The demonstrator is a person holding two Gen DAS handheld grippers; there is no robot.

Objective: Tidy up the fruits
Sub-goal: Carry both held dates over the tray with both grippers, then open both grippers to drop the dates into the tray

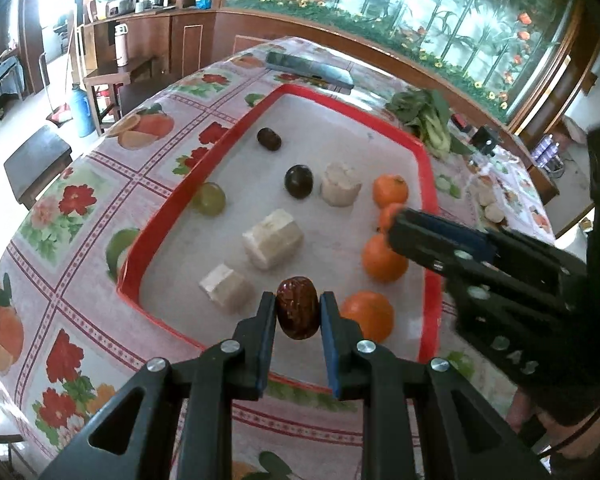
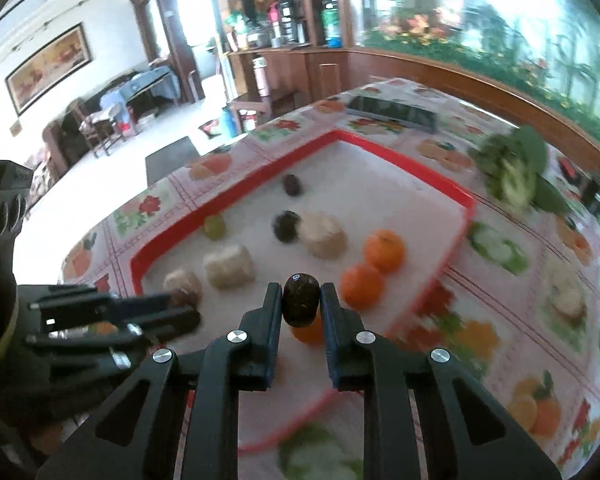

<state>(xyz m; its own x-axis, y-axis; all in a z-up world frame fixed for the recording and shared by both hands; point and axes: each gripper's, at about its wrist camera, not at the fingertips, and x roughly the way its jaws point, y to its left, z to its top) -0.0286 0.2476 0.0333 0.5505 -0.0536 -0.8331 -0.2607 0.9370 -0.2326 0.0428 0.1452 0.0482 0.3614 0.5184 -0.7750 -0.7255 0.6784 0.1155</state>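
Nearest, the left gripper (image 1: 298,312) is clenched on a reddish-brown date (image 1: 297,307) over the red-rimmed tray's (image 1: 204,168) near edge. At three o'clock, the right gripper (image 2: 300,300) grasps a dark date (image 2: 300,300). Beyond lie oranges (image 1: 384,258), pale chunks (image 1: 272,238), a green grape (image 1: 210,199) at ten o'clock.

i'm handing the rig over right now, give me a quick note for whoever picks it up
Left tongs: shut on a reddish-brown date, over the near edge of the red tray.
Right tongs: shut on a dark date, above the tray's near right part.
In the tray: four oranges in a column on the right, three pale cut chunks mid-tray, two dark fruits farther back, a green grape by the left rim.
Done: oranges grouped. Left: place both dates, probably by the dark fruits, then sort the rest.
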